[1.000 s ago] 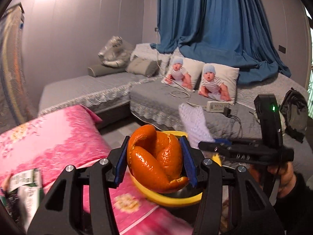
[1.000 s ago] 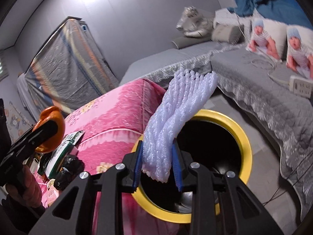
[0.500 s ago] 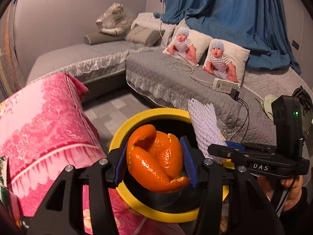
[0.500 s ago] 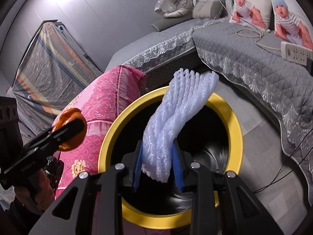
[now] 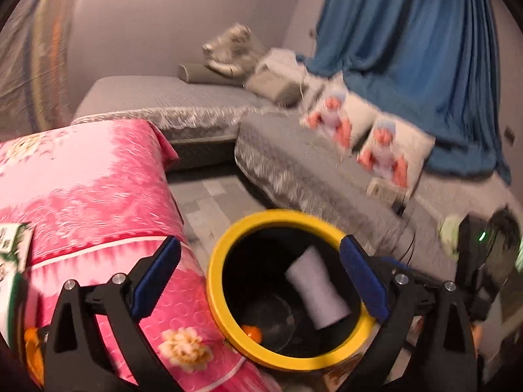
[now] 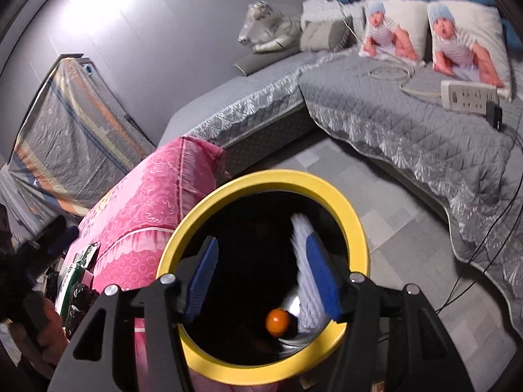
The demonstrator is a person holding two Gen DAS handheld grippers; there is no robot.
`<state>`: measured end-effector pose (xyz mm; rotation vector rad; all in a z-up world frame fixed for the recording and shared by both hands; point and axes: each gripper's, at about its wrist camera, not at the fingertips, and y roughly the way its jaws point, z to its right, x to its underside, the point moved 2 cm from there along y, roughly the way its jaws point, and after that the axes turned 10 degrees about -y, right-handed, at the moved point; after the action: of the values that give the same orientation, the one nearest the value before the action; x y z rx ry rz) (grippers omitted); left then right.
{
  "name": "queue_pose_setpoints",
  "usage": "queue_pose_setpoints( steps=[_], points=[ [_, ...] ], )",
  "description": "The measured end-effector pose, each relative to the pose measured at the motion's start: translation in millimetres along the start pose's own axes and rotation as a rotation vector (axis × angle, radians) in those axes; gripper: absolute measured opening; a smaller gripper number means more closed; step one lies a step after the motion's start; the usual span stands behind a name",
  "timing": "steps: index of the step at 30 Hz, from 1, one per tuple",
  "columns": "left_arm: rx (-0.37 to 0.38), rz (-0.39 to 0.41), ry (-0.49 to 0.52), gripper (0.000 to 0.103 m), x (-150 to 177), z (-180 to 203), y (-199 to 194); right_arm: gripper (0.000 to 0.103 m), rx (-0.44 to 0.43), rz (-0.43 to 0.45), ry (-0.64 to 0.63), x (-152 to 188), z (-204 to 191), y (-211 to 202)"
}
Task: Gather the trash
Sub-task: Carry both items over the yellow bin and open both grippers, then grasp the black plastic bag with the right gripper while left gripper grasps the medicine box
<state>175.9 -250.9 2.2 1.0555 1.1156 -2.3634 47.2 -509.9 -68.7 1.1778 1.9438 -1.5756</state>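
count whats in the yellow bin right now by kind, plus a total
orange peel: 1
white foam net sleeve: 1
total: 2, both inside the yellow-rimmed bin; the bottom is dark, so anything else there cannot be made out

Grey sofa (image 6: 408, 124), blue curtain (image 5: 408, 49), grey wall (image 6: 147, 32), tiled floor (image 6: 402, 245).

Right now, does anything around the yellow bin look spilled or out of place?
Nothing looks spilled. The orange peel and white foam net are inside the yellow-rimmed bin. More litter remains on the pink cloth, including a green-and-white wrapper.
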Motion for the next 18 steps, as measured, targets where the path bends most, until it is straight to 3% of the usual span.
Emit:
queue_pose_setpoints(
  steps=[4,8,10,13,16,18],
  points=[
    [-0.008,0.108,-0.034,0.094,-14,-25,-61,0.061,-0.099,0.005,-0.089,1,-35,-9],
    [-0.048,0.278,-0.040,0.095,-24,-58,-140,0.064,-0.234,-0.021,-0.243,8,-98,-12],
    [-0.124,0.384,-0.015,0.095,-24,-79,-186,0.064,-0.338,-0.066,-0.286,15,-132,-6],
    [-0.254,0.474,0.013,0.095,-18,-106,-230,0.064,-0.506,-0.166,-0.315,28,-183,8],
    [-0.369,0.532,0.004,0.095,-5,-141,-271,0.064,-0.595,-0.250,-0.373,44,-232,18],
    [-0.443,0.546,-0.006,0.095,4,-162,-288,0.064,-0.610,-0.294,-0.410,51,-259,26]
  ],
)
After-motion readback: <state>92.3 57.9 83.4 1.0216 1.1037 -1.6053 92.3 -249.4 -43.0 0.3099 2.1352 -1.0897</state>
